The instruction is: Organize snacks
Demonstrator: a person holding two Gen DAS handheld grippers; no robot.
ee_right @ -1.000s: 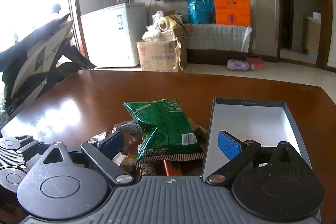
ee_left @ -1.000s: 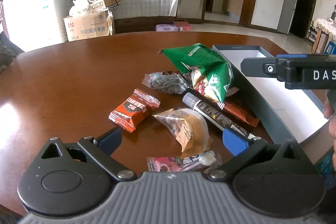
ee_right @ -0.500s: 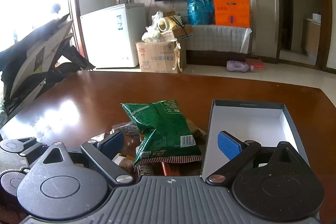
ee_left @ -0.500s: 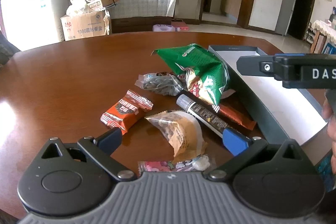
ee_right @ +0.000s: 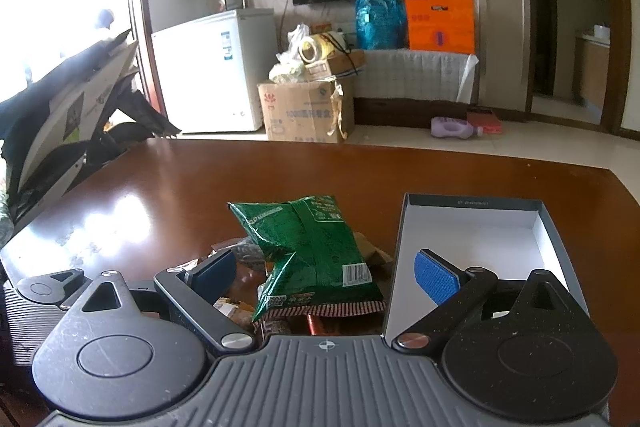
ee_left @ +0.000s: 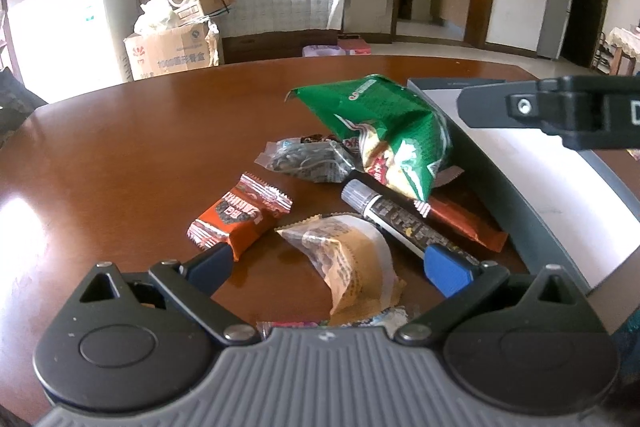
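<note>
Left gripper point(ee_left: 329, 265) wide open, holding nothing, low over a tan snack bag point(ee_left: 347, 265). Right gripper point(ee_right: 326, 273) wide open too, empty, right behind the green chip bag point(ee_right: 314, 251). Orange packet point(ee_left: 239, 218), dark stick point(ee_left: 394, 221) and other snacks on the brown table point(ee_left: 140, 155), just beside the open box point(ee_right: 472, 239).

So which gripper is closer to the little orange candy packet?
Left. The left gripper hangs just above the small orange snack packet, one finger almost touching it. The right gripper is over by the big green crinkly chip bag, farther away.
</note>
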